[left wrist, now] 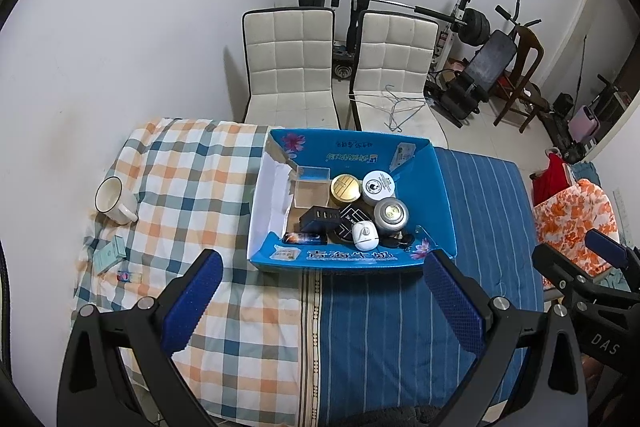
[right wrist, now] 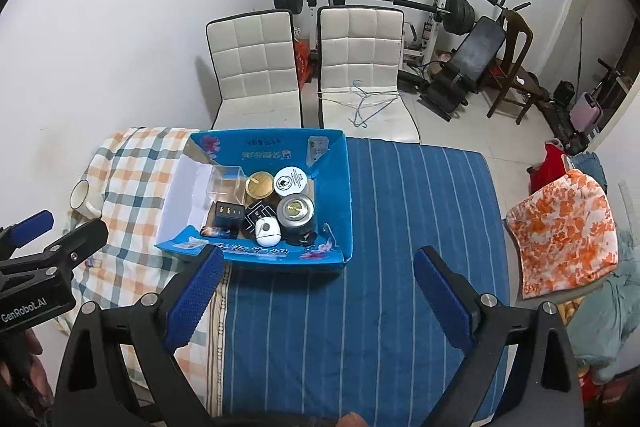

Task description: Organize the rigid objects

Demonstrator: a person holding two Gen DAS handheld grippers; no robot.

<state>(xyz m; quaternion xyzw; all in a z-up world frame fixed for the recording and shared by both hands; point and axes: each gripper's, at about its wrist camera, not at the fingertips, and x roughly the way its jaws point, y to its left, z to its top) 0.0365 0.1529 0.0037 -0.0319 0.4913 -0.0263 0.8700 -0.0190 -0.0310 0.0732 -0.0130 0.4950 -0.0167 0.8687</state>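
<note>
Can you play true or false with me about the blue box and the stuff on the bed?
1. The blue box has lots of small things inside it. True.
2. The white mug is inside the box. False: it lies on the checked cloth, left of the box.
3. The left claw is holding the gold lid. False: it is open and empty, and the gold lid sits in the box.
4. The right claw is open and holds nothing. True.
5. Two white chairs stand behind the bed. True.
</note>
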